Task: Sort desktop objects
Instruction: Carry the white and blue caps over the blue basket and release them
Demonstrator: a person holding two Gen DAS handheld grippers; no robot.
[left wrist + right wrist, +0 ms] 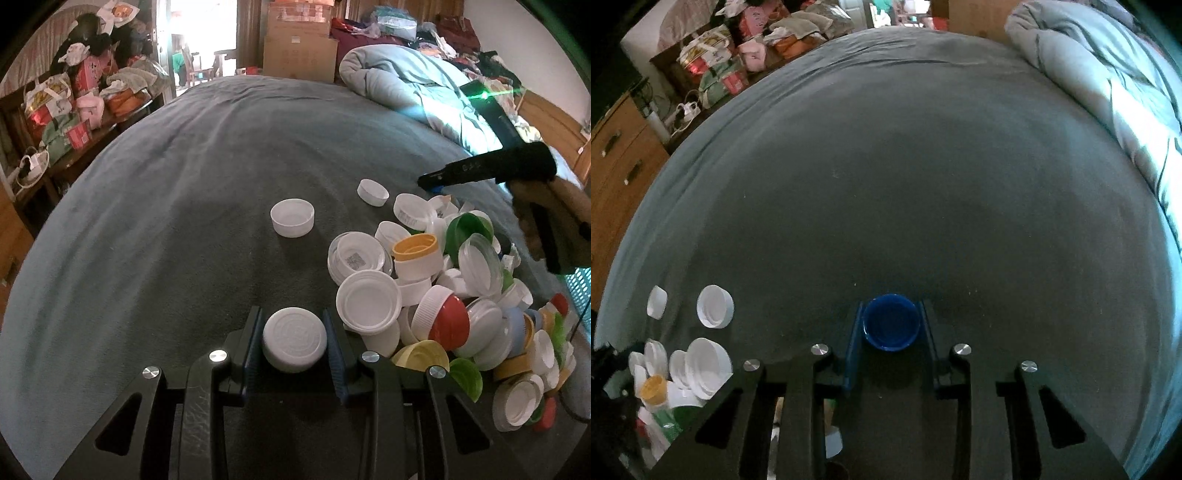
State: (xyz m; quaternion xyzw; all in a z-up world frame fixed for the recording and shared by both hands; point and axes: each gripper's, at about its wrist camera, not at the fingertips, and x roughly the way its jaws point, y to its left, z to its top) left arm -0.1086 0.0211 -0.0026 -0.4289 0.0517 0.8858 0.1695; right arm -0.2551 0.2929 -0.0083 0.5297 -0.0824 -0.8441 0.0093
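Observation:
My left gripper point(292, 315) is shut on a white ribbed cap point(294, 341), closed top up, low over the grey-blue bedsheet point(166, 206). To its right lies a heap of caps point(443, 288), mostly white, with green, yellow and red ones among them. Two white caps point(291, 217) point(373, 192) lie apart beyond the heap. My right gripper point(891, 304) is shut on a blue cap point(891, 325), hollow side up, close over bare sheet. In the left wrist view the right gripper point(430, 182) reaches in past the heap's far side, a hand point(554, 221) holding it.
A folded pale duvet point(406, 85) lies at the bed's far right. Bags and boxes crowd a cabinet point(74, 103) left of the bed, beside wooden drawers point(617, 155). A cardboard box point(299, 48) stands behind. Wide bare sheet point(905, 184) stretches ahead of the right gripper.

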